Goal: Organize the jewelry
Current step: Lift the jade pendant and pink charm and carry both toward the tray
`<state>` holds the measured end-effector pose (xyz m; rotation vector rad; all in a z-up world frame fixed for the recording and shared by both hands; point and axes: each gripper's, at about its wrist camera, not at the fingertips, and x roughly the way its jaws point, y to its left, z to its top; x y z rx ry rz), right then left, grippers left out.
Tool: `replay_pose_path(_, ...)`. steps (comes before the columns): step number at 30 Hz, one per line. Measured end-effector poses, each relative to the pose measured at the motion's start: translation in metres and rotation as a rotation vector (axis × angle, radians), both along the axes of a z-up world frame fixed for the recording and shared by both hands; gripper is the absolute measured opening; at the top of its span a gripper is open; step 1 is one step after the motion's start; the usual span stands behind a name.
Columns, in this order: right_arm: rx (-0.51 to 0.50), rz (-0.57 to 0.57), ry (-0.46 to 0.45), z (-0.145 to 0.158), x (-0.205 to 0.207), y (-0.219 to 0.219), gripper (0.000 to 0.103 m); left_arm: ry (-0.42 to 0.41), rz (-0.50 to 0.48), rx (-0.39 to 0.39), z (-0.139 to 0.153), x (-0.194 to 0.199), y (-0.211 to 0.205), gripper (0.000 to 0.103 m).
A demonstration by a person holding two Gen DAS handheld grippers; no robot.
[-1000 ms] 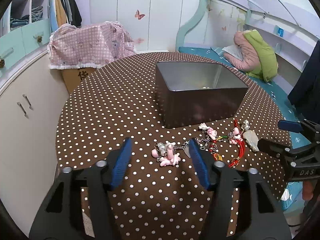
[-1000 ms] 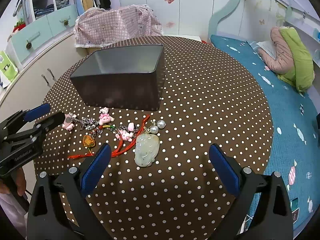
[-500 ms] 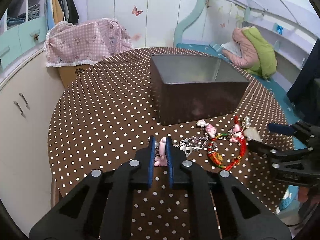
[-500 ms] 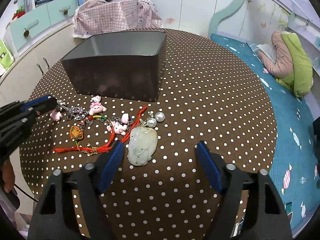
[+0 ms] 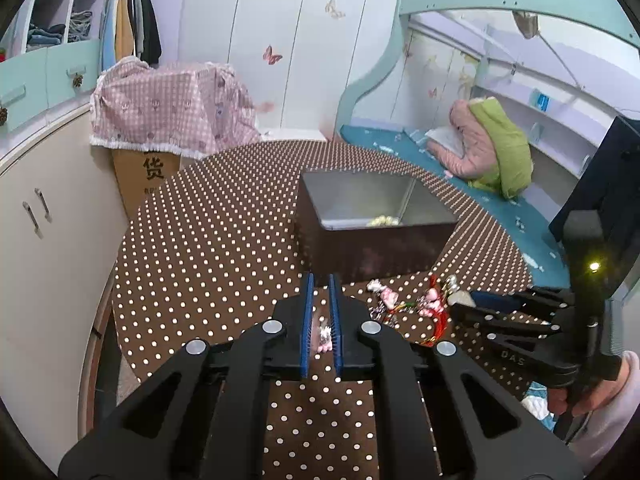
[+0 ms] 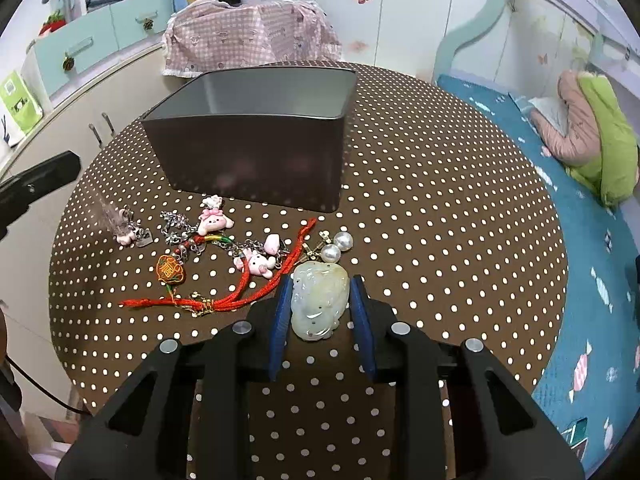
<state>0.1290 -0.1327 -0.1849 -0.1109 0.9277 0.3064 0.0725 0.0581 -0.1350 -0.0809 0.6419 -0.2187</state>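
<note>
While my left gripper [image 5: 320,316] pinches a blurred pink charm [image 5: 323,335] between nearly closed pads, just in front of the dark box [image 5: 372,236], my right gripper [image 6: 322,312] closes on the pale jade pendant [image 6: 319,300], pads at its sides; contact is unclear. "DAS" shows on the right gripper's body in the left view, which alone reveals something yellow-white [image 5: 383,221] inside the box. Only the right view shows the red cord [image 6: 224,300] and pearls [image 6: 336,246].

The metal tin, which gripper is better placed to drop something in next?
Left. The left gripper is shut on a pink charm facing the metal tin; the right gripper only straddles the jade pendant.
</note>
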Motion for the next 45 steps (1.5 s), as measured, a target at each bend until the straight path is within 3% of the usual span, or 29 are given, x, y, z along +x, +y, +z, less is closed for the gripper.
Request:
replay_pose_path(5,0.025,-0.024,0.013,0.004,0.001,-0.010,0.028,-0.029,-0.010,-0.010,0.011,-0.003,0.003,0.009)
replay_pose_path(8,0.039,-0.032,0.006,0.009,-0.001,-0.013,0.028,0.004,-0.020,0.003,0.006,0.000,0.004,0.009)
replay_pose_path(10,0.038,-0.037,0.002,0.011,-0.002,-0.014,0.028,0.041,-0.037,0.011,-0.001,-0.001,0.003,0.017)
replay_pose_path(12,0.042,-0.041,0.005,0.011,-0.002,-0.016,0.028,0.067,-0.053,0.015,-0.008,-0.004,0.001,0.039)
replay_pose_path(14,0.045,-0.041,0.010,0.010,-0.003,-0.016,0.028,0.095,-0.064,0.022,-0.018,-0.010,-0.002,0.042)
replay_pose_path(20,0.046,-0.033,0.027,0.005,-0.005,-0.014,0.028,0.204,-0.041,0.069,-0.050,-0.008,-0.011,0.041)
replay_pose_path(23,0.040,-0.030,0.035,0.003,-0.005,-0.012,0.028,0.222,-0.023,0.122,-0.059,-0.006,-0.016,0.027)
replay_pose_path(26,0.041,-0.029,0.039,0.001,-0.006,-0.013,0.028,0.218,-0.010,0.127,-0.061,-0.005,-0.016,0.014)
replay_pose_path(33,0.045,-0.028,0.041,0.001,-0.004,-0.014,0.028,0.204,-0.007,0.095,-0.053,-0.006,-0.012,0.013)
replay_pose_path(45,0.060,-0.036,-0.012,0.022,0.002,-0.019,0.028,0.099,-0.017,0.037,-0.009,-0.005,-0.005,0.013)
